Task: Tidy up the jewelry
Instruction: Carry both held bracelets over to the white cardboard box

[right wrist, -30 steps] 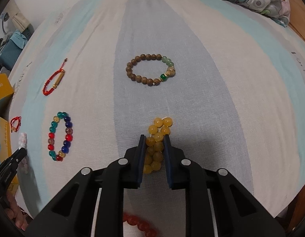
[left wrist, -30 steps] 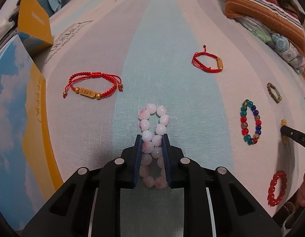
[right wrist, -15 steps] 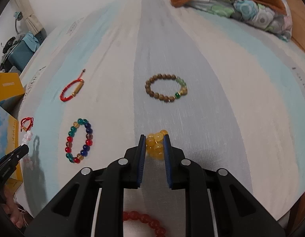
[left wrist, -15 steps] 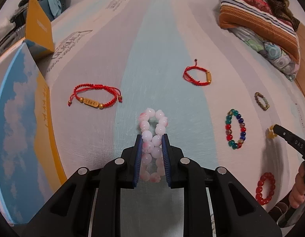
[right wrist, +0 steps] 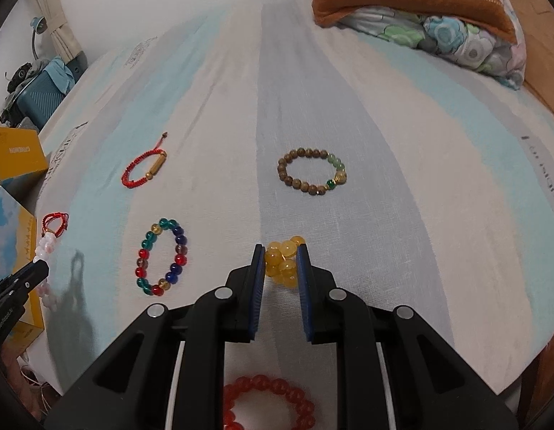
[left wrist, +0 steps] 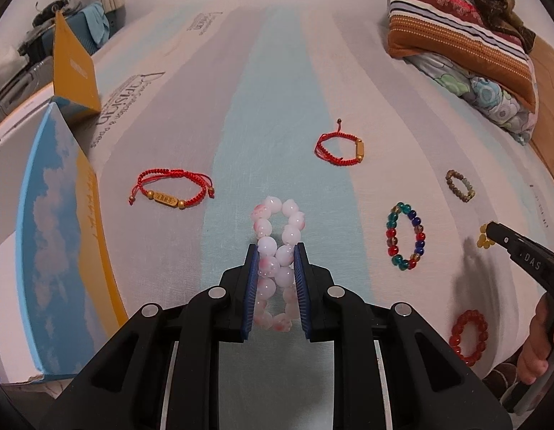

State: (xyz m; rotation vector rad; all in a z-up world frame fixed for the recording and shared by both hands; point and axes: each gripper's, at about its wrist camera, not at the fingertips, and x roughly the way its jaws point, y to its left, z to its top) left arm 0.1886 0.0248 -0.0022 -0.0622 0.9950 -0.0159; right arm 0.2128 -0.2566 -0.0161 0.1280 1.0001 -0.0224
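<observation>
Both grippers have risen since the earlier frames, each carrying its bracelet up off the striped bedsheet (left wrist: 277, 107). Left gripper (left wrist: 276, 251): clenched on the pink-white bead bracelet (left wrist: 277, 247), squeezed into a narrow figure-eight whose long axis runs straight ahead along the fingers, its free loop pointing away from the camera. Right gripper (right wrist: 281, 251): clenched on the yellow bead bracelet (right wrist: 282, 259), bunched in a short cluster between the pads.

Positions are taken relative to the multicolour bead bracelet (left wrist: 406, 236), which lies flat on the sheet. Red cord bracelet with tube charm (left wrist: 343, 147): beyond it. Red cord bracelet with gold plate (left wrist: 169, 193): well to its left, past the left gripper. Brown bead bracelet (right wrist: 311, 172): to its right and farther off. Red bead bracelet (left wrist: 468, 337): nearer than it, at the bed edge.

Containers: a blue-and-yellow box (left wrist: 55, 236) stands at the sheet's left edge; a smaller yellow box (left wrist: 74, 71) stands beyond it. Contents of either cannot be seen.
</observation>
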